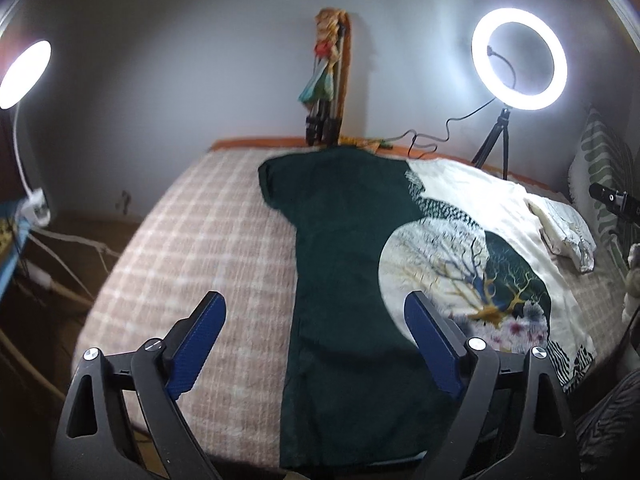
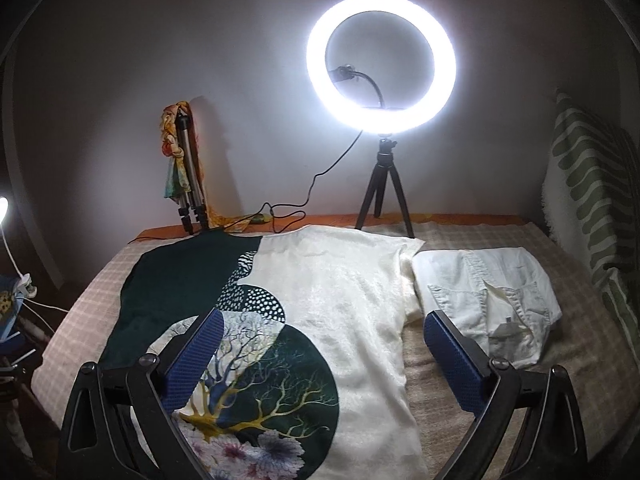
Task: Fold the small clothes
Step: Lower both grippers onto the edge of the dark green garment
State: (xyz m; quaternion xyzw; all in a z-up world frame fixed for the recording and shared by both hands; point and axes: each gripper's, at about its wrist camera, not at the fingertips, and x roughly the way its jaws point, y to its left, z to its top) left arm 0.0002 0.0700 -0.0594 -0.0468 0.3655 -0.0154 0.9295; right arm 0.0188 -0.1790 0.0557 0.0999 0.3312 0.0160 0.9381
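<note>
A shirt (image 2: 320,320) lies flat on the bed (image 1: 200,220), spread out with its neck end toward the far wall. One half is dark green and the other half is cream, with a picture of branches and flowers low down on the front. It is not folded yet.

Both tongs hang above the near end of the shirt. The left gripper (image 1: 316,320) has its two blue fingers wide apart with nothing between them, over the green half. The right gripper (image 2: 324,340) is spread wide too and holds nothing, over the cream half and the picture.

Just beside the shirt's cream sleeve sits a white folded shirt (image 2: 488,304) — it looks done already. A ring light (image 2: 380,64) on a small stand is at the far edge of the bed, with its cord (image 2: 296,204) lying close to the shirt's neck. A striped pillow (image 2: 592,200) leans on the right side.

What could go wrong? The cloth is thin and floppy, so if a finger pinches only the top layer, the back of the shirt may stay behind and the fold will come out lumpy. If one side is lifted higher than the other, the edge will go crooked. A big swing toward the far end could snag the cord or bump the light — and a swing to the right could mess up the white folded shirt.
</note>
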